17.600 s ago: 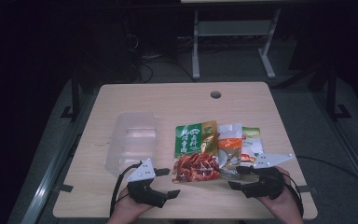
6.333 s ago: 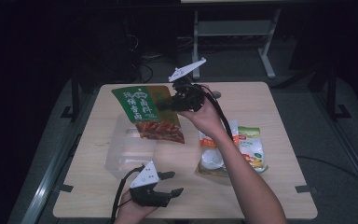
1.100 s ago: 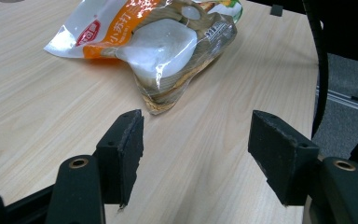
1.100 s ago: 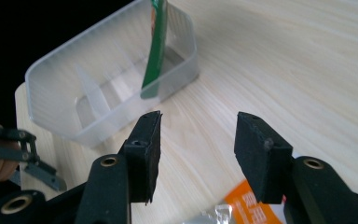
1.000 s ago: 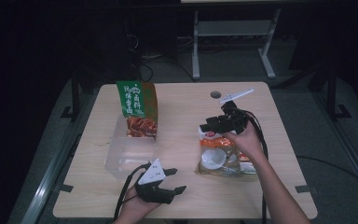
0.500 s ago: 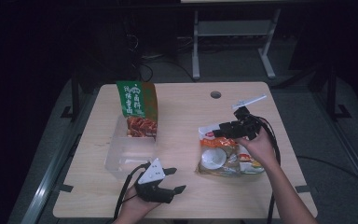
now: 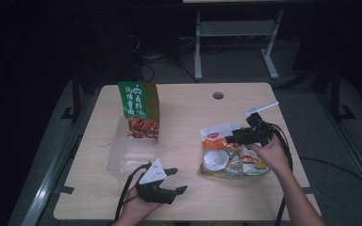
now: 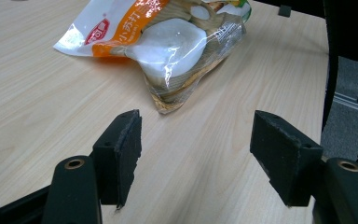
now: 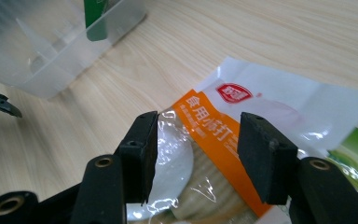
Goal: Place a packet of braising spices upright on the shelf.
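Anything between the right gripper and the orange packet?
Nothing visible. The right gripper hangs just over the orange packet, jaws open and astride its orange band, with no object between them. The clear bin sits off to the side.

From above we see the pale table (image 7: pixel 184 113) evenly lit while the room around it falls to near black. Shadows on the wood are soft and short. Our high view is grainy and slightly soft. Both gripper views are brighter; white glare streaks the clear plastic of the snack bag (image 8: pixel 172 46). Near jaws stay fairly sharp; far corners blur slightly.
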`<state>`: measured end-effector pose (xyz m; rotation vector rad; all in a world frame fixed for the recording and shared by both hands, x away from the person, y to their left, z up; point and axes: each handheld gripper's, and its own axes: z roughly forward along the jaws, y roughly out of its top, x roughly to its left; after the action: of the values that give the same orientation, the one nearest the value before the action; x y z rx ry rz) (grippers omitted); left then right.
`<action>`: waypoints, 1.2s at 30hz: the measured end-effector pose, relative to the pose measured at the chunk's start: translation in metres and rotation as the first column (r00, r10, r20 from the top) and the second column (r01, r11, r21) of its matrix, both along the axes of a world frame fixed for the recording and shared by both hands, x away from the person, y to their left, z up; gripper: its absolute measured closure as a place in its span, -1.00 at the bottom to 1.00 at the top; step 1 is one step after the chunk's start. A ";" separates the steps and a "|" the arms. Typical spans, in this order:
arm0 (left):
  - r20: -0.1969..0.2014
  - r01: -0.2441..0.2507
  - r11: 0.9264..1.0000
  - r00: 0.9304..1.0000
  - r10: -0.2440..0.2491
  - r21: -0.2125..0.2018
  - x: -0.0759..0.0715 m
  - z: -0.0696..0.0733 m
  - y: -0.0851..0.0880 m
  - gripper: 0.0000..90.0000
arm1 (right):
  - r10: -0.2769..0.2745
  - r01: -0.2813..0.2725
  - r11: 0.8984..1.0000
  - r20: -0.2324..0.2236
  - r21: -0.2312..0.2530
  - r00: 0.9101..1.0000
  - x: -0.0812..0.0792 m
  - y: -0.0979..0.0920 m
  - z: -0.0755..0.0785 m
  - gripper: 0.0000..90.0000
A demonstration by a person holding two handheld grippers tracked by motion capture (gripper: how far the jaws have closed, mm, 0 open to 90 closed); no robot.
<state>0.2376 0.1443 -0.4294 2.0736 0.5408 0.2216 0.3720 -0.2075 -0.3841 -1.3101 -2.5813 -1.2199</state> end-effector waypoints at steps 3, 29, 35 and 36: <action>-0.002 -0.006 1.000 1.000 0.006 -0.012 0.000 -0.001 -0.001 -0.26 | -0.012 0.011 1.000 -0.011 -0.011 1.000 -0.002 -0.005 -0.003 0.06; -0.014 -0.002 1.000 1.000 0.001 -0.015 0.003 -0.003 -0.006 -0.26 | -0.103 0.100 0.994 -0.086 -0.039 0.991 0.011 -0.028 -0.032 0.14; -0.020 -0.002 1.000 1.000 0.001 -0.023 0.006 -0.003 -0.009 -0.27 | -0.091 0.088 0.996 -0.112 -0.032 0.990 0.024 -0.017 -0.042 0.36; -0.021 -0.003 1.000 1.000 0.002 -0.025 0.006 -0.003 -0.009 -0.27 | -0.091 0.089 0.996 -0.117 -0.023 0.989 0.025 -0.015 -0.043 0.38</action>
<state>0.2437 0.1349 -0.4320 2.0529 0.5563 0.1931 0.3970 -0.2228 -0.4274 -1.4700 -2.4825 -1.0971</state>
